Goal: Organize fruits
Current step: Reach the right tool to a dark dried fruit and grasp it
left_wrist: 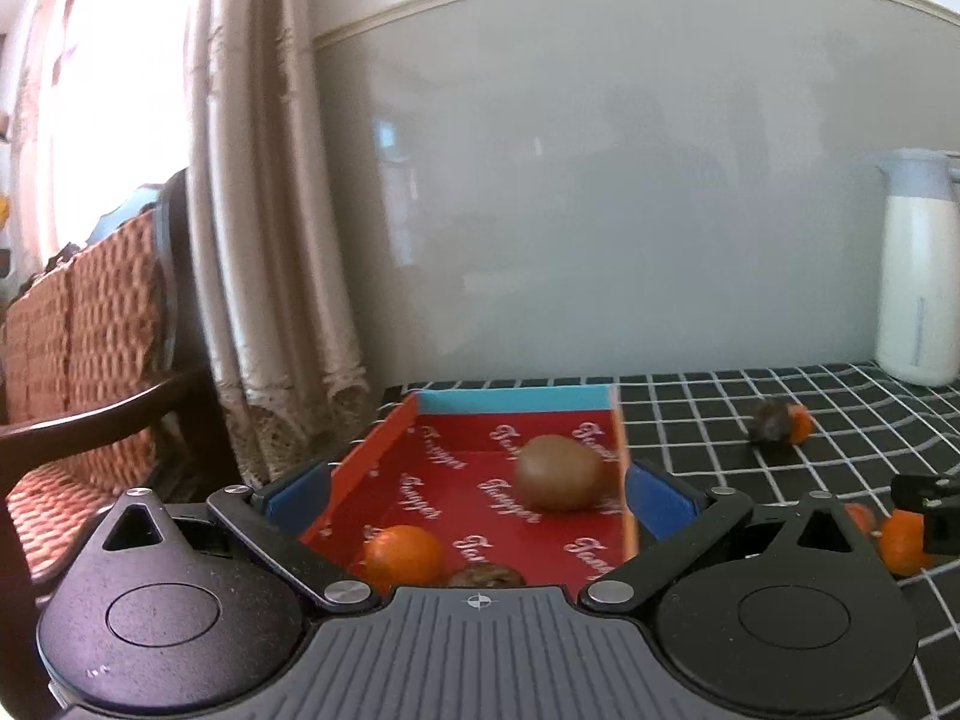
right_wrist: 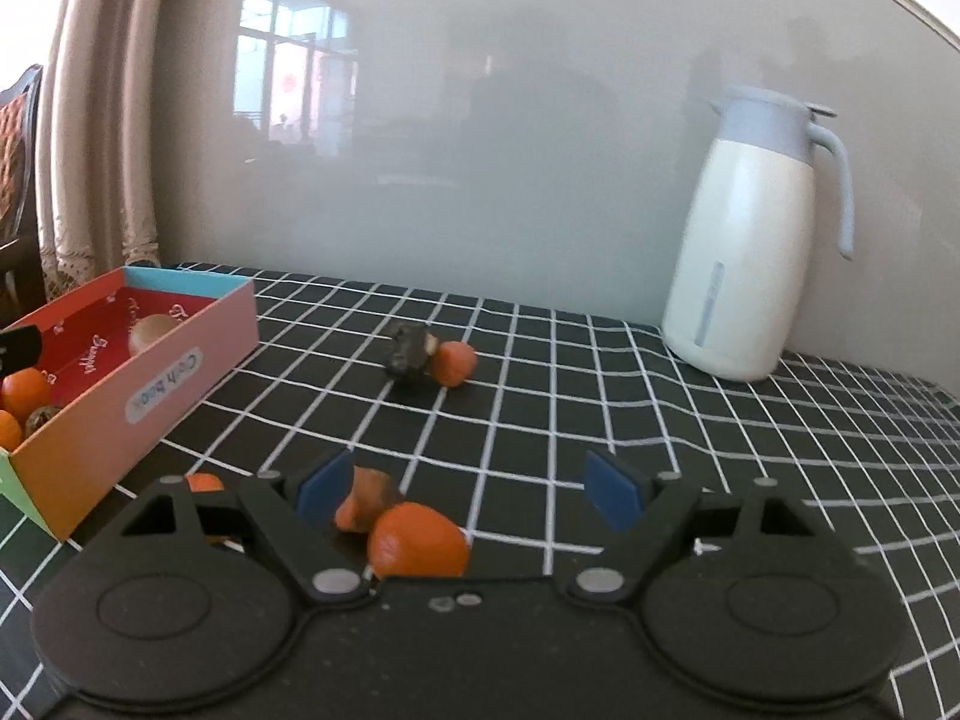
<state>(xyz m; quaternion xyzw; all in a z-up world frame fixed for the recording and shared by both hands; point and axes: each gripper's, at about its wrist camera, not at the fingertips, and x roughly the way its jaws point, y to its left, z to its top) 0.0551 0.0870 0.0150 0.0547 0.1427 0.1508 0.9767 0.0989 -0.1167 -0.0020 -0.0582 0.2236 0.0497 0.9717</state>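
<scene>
My left gripper [left_wrist: 480, 495] stands wide open over the red-lined box [left_wrist: 372, 450], with nothing pressed between its blue pads [left_wrist: 297, 492]. Inside the box lie a brown kiwi [left_wrist: 561, 471], an orange [left_wrist: 402, 555] and a small brown wrinkled fruit [left_wrist: 486, 575]. My right gripper [right_wrist: 468, 489] is open low over the checked cloth. An orange [right_wrist: 417, 540] and a brownish-orange fruit [right_wrist: 366, 498] lie between its fingers, close to the left pad [right_wrist: 324, 486] and apart from the right one. Farther out a dark fruit [right_wrist: 408, 351] touches a small orange [right_wrist: 453, 363].
The box [right_wrist: 180, 348] sits at the table's left edge, with a curtain [left_wrist: 264, 240] and a wicker chair [left_wrist: 90, 330] beyond it. A white thermos jug [right_wrist: 744, 240] stands at the back right against the grey wall. Another orange [right_wrist: 204, 482] lies beside the box.
</scene>
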